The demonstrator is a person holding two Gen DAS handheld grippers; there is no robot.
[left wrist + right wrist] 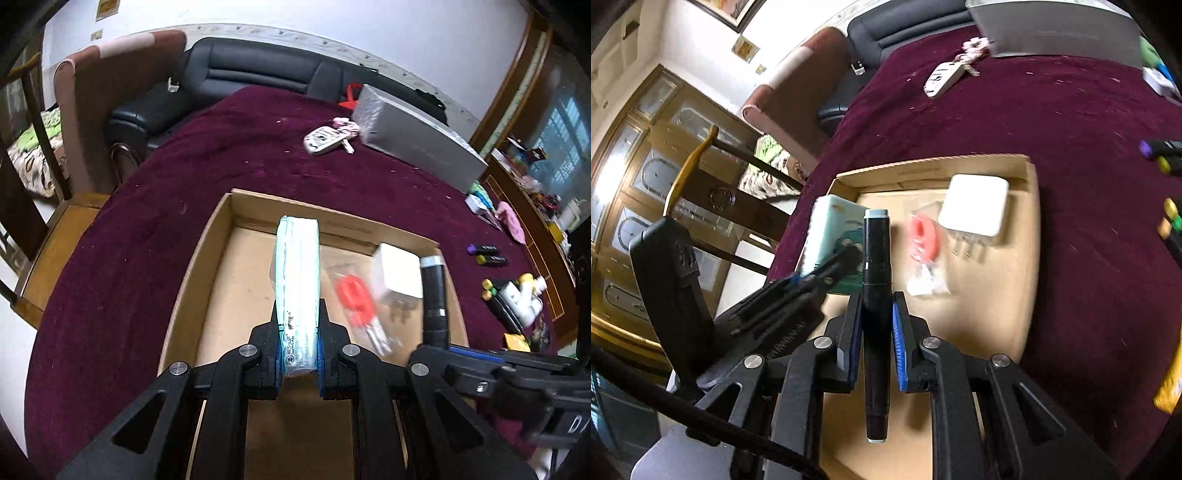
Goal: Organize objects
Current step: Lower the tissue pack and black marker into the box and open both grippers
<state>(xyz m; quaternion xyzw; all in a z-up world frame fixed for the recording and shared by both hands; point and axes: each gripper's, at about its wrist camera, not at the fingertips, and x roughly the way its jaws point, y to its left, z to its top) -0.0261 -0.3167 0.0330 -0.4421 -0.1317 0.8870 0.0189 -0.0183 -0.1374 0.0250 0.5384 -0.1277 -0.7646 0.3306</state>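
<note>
My left gripper [298,347] is shut on a pale green tissue pack [297,273], held on edge over the open cardboard box [192,266]. My right gripper [875,314] is shut on a black marker [875,266] with a grey cap, also over the box [1030,206]. The marker [435,295] and the right gripper show at the right of the left wrist view. The tissue pack [831,229] and the left gripper show at the left of the right wrist view. In the box lie a white charger plug [399,277] [975,206] and a bagged red item [354,295] [923,236].
The box sits on a maroon tablecloth [221,155]. On the cloth are a grey long box [417,136], a white key fob with keys [325,138], two markers [487,254], more markers and a white bottle [517,299]. A black sofa [251,74] and chairs stand behind.
</note>
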